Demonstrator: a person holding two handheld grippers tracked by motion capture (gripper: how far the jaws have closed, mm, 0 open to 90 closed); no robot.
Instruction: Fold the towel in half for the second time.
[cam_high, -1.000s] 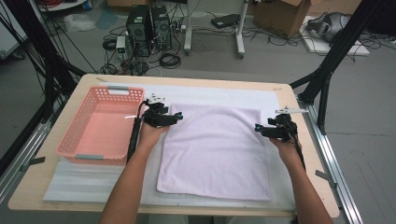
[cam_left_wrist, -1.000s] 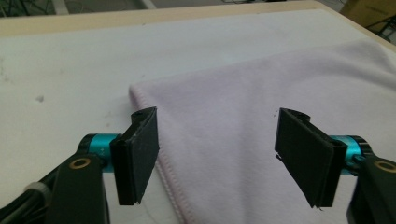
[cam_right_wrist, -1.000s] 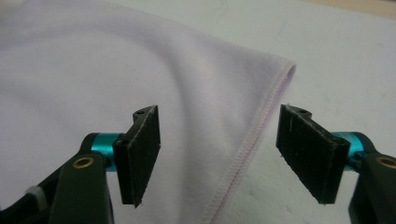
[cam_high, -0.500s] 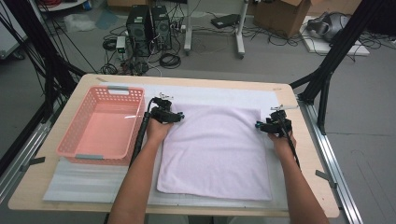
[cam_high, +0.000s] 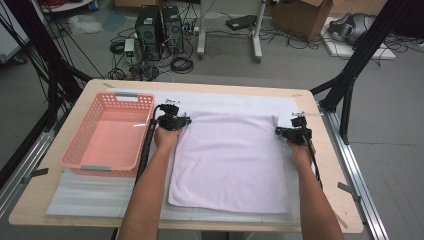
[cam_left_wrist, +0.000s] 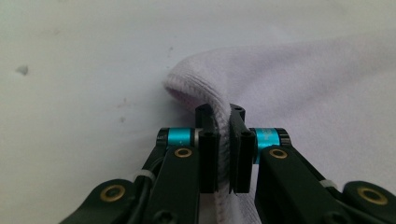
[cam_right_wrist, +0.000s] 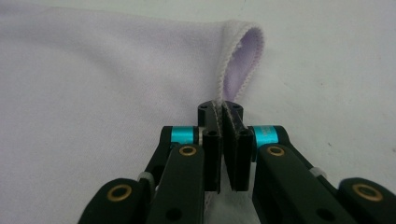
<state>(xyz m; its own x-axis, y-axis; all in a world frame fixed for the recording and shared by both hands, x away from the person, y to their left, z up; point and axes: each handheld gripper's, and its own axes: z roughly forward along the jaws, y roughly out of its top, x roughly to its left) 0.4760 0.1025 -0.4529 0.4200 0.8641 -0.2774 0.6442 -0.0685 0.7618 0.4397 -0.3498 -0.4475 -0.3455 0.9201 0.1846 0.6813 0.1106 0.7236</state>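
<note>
Both hands have slid forward to the far corners of the pale lilac terry towel (cam_high: 230, 160), jaws just closing. Left hand-held gripper (cam_left_wrist: 223, 154) pinches its far-left corner hem; right hand-held gripper (cam_right_wrist: 223, 149) pinches the far-right. Towel lies flat on the wooden desk (cam_high: 330, 200), beside a pink plastic basket (cam_high: 107, 137).

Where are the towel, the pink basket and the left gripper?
towel (cam_high: 230, 165): high view, middle of the cloth.
pink basket (cam_high: 80, 162): high view, near rim.
left gripper (cam_left_wrist: 224, 140): left gripper view, between fingers clamping the towel's edge.
</note>
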